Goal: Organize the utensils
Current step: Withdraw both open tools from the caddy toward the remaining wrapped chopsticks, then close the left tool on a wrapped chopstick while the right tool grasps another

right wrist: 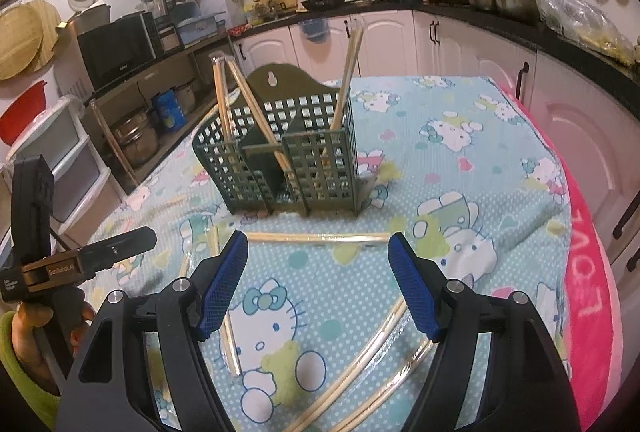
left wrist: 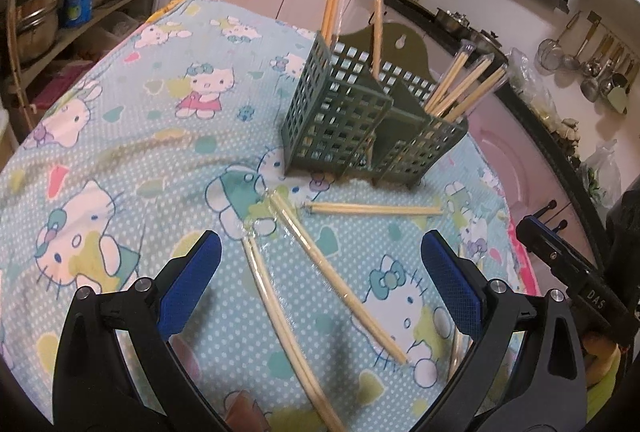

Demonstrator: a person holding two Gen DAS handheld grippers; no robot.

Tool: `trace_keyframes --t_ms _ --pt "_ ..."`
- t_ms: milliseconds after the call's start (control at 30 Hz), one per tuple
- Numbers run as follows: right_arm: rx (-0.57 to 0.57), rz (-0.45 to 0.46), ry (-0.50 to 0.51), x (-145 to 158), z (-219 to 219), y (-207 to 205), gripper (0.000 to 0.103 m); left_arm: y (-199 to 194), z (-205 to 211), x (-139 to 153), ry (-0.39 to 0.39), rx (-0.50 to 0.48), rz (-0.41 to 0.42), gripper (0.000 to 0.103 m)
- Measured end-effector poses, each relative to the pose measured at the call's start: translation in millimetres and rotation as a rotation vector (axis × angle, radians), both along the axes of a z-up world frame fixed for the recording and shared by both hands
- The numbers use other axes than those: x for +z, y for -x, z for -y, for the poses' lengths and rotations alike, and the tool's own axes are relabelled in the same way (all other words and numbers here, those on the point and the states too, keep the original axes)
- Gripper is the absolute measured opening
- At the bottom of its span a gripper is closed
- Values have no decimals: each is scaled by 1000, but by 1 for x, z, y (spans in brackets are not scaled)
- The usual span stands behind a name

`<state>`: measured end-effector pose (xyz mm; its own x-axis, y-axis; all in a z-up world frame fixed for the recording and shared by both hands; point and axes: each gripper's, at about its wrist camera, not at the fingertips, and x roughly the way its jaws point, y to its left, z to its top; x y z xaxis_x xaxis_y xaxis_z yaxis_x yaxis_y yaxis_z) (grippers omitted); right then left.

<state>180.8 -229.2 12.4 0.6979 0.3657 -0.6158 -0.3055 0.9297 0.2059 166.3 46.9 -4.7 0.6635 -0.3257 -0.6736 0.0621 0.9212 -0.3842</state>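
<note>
A dark green lattice utensil holder (left wrist: 360,119) (right wrist: 288,167) stands on the table with several wrapped chopstick pairs upright in its compartments. More wrapped chopstick pairs lie loose on the cloth in front of it: one crosswise (left wrist: 372,209) (right wrist: 316,238), two slanting (left wrist: 340,280) (left wrist: 280,328) between the left gripper's fingers. My left gripper (left wrist: 320,260) hangs open above these, holding nothing. My right gripper (right wrist: 318,264) is open and empty too, over more loose pairs (right wrist: 360,364) near the crosswise pair.
The table wears a light blue cartoon-cat cloth (left wrist: 120,135) with a pink edge (right wrist: 588,272). Kitchen cabinets, a counter with bottles and pots, and shelves with pots ring the table. A person's hand (right wrist: 28,344) holds the other gripper at the left of the right wrist view.
</note>
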Motion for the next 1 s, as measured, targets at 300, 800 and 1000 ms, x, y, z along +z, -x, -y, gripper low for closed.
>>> trace_keyframes --t_ms 300,800,1000 --pt "-14 -67 11 -26 7 -1 70 1 -2 -24 -11 2 -46 85" --pt "-47 -154 28 -61 21 -8 70 -9 -1 -55 -22 13 -112 54" --pt "-61 -190 40 -71 24 -21 63 -21 -1 -59 -55 25 -120 43"
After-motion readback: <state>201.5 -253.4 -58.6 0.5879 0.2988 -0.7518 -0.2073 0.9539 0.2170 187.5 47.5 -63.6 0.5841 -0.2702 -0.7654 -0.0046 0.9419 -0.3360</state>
